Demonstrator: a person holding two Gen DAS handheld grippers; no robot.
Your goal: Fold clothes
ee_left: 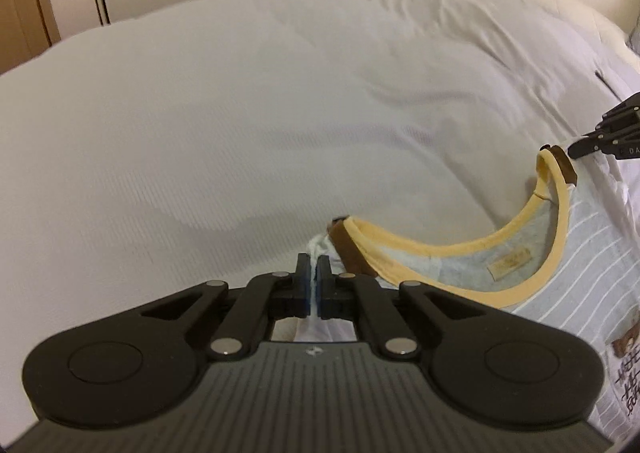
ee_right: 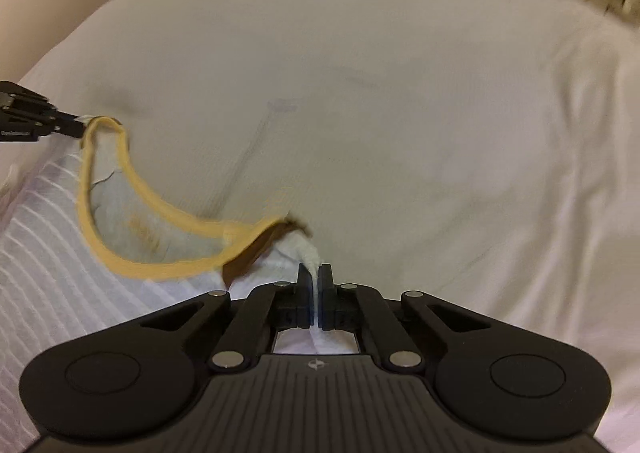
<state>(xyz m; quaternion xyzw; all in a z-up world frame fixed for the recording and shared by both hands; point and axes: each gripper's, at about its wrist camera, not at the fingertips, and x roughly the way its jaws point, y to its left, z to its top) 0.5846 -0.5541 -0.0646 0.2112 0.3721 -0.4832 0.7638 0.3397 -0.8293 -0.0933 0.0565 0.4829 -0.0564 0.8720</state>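
Two grippers clamp shirt (ee_left: 560,261) at shoulders, either side of yellow collar (ee_left: 460,253). Left gripper (ee_left: 313,267) pinches white fabric at 6 o'clock in own view; collar runs toward 3 o'clock. Right gripper (ee_right: 315,273) pinches same way; collar toward 9 o'clock. Shirt lies on bed (ee_left: 240,113), top edge lifted. Fabric light, soft, limp; sags between grips. Shoulder seams look best hold; keep tension even.
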